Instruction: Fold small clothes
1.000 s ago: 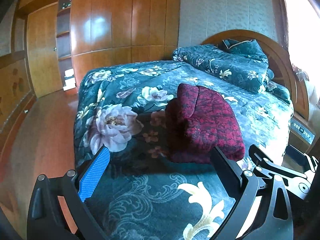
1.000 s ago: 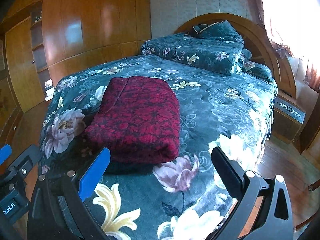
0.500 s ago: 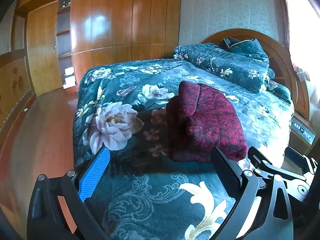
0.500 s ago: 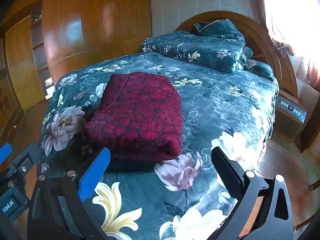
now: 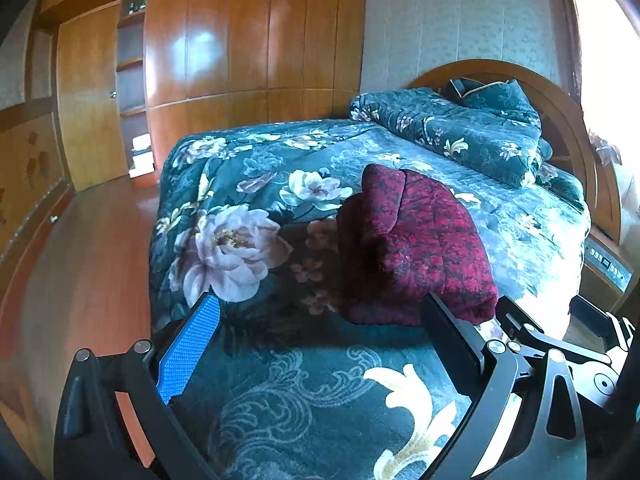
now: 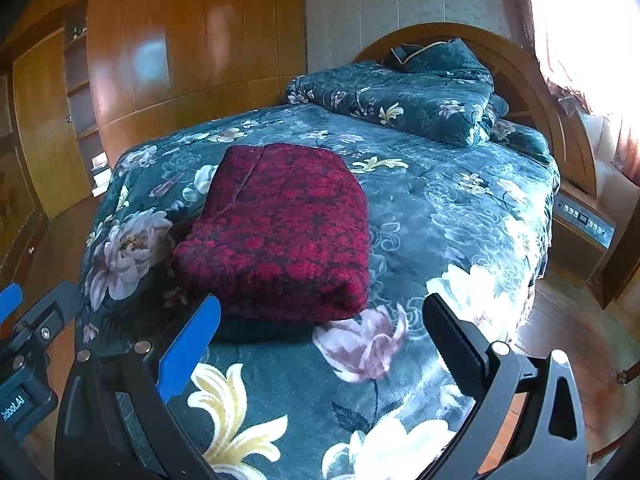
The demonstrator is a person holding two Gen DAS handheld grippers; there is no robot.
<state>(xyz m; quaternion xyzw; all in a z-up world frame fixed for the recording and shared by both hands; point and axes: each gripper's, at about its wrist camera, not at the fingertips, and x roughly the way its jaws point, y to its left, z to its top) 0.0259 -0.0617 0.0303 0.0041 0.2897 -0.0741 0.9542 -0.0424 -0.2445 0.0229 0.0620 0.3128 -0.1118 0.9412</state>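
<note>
A dark red patterned garment (image 5: 416,248) (image 6: 280,232) lies folded into a thick rectangle on the floral teal bedspread (image 5: 248,360) (image 6: 432,216). My left gripper (image 5: 320,312) hangs open above the bed's foot, short of the garment's near edge, nothing between its fingers. My right gripper (image 6: 320,312) is also open and empty, just in front of the garment's folded near edge. The right gripper's body (image 5: 568,344) shows at the right of the left wrist view, and the left gripper's body (image 6: 28,344) at the left of the right wrist view.
A folded teal quilt with a pillow (image 5: 460,128) (image 6: 408,92) lies against the curved wooden headboard (image 6: 532,80). Wooden wardrobe panels (image 5: 240,48) line the far wall. Wood floor (image 5: 80,264) lies left of the bed; a bedside unit (image 6: 584,220) stands right.
Both grippers have drifted slightly, so the garment sits a little higher in the right wrist view. The garment and both open jaws are unchanged.
</note>
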